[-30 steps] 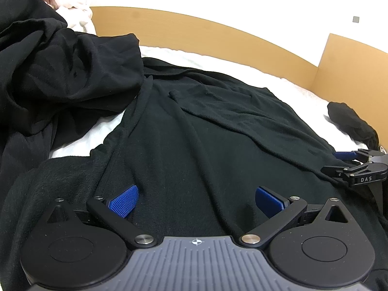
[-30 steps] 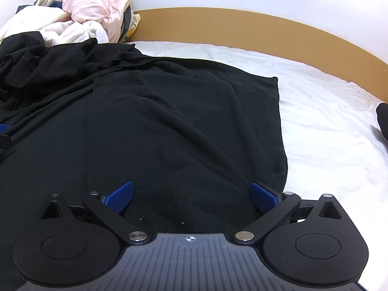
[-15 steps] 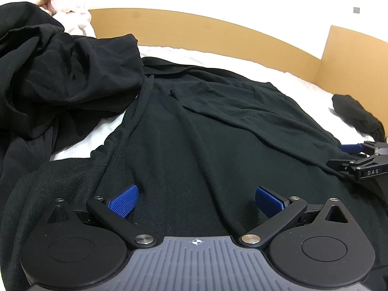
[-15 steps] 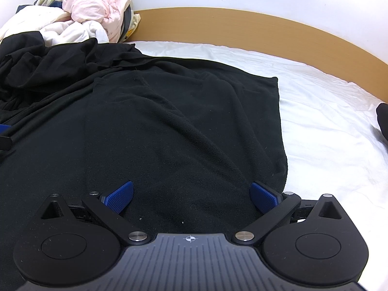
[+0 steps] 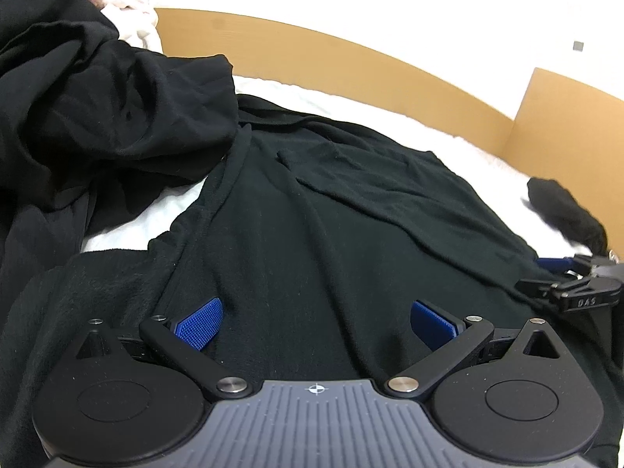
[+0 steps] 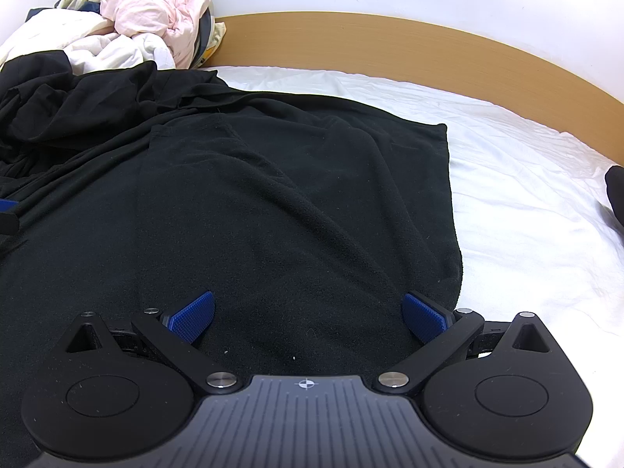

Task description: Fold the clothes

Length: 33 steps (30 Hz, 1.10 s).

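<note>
On the bed [image 6: 526,202], over its white sheet, we record one black fleece garment [image 6: 296,202] spread flat, with long creases running along its length and its right-hand edge falling just short of bare sheet. Our left claw [image 5: 316,321] stands wide, blue pads well apart, low over the cloth and gripping nothing. Our right claw [image 6: 308,312] is likewise wide and empty-handed, its right pad near the garment's edge. Beside the garment on the left we list a bunched heap of further black clothing [image 5: 97,117]; behind it, a pile of pink and white laundry [image 6: 148,27]. A small dark item [image 5: 565,210] lies apart at the right. A wooden headboard [image 6: 390,43] bounds the far side.
</note>
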Tool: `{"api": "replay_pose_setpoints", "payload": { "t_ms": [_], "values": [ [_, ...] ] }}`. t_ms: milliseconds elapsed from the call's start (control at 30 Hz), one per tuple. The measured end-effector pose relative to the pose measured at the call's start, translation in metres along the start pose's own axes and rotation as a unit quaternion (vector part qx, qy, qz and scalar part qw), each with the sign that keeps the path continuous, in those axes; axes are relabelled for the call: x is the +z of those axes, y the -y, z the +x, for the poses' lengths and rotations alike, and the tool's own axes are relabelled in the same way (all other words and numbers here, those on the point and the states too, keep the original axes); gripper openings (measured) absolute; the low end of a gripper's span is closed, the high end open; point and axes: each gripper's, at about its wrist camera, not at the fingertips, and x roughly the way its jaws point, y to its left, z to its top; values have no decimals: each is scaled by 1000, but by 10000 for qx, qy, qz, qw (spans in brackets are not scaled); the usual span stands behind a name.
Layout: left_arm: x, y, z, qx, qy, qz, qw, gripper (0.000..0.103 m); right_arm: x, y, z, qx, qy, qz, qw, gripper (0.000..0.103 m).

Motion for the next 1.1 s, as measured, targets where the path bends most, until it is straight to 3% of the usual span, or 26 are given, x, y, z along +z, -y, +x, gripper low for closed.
{"api": "replay_pose_setpoints", "payload": {
  "t_ms": [1100],
  "values": [
    [0,-5,-4,-167,98,-263,9995,102,0,-1,0,-1,2,0,10000,103]
  ]
}}
